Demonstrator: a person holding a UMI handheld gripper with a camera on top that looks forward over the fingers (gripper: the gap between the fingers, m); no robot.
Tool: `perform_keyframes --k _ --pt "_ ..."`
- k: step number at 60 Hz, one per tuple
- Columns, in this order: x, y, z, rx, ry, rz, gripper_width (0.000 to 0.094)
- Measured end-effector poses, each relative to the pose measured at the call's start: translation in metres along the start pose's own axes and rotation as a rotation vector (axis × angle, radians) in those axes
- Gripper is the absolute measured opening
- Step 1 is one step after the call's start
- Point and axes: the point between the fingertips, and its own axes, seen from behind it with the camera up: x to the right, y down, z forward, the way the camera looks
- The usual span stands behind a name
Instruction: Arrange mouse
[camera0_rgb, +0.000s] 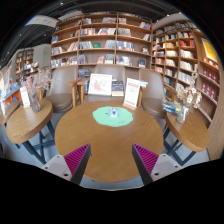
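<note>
Mouse (114, 114): a small pale object lying flat at the centre of a green mat (104, 118). The mat lies flat on the far half of a round wooden table (110, 150), beyond the gripper (110, 160) fingers and apart from them.

1 round wooden tabletop (110, 145), 1 green mat (113, 116) on it, 1 mouse (113, 113) on the mat, 2 smaller side tables (25, 122), 2 upright signs (131, 94), 2 claw fingers (78, 157) with pink pads
</note>
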Motion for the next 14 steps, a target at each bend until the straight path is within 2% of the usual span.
perform_keyframes --k 14 --pt "0.0041 0.0044 -0.0023 0.013 0.015 -0.023 0.0853"
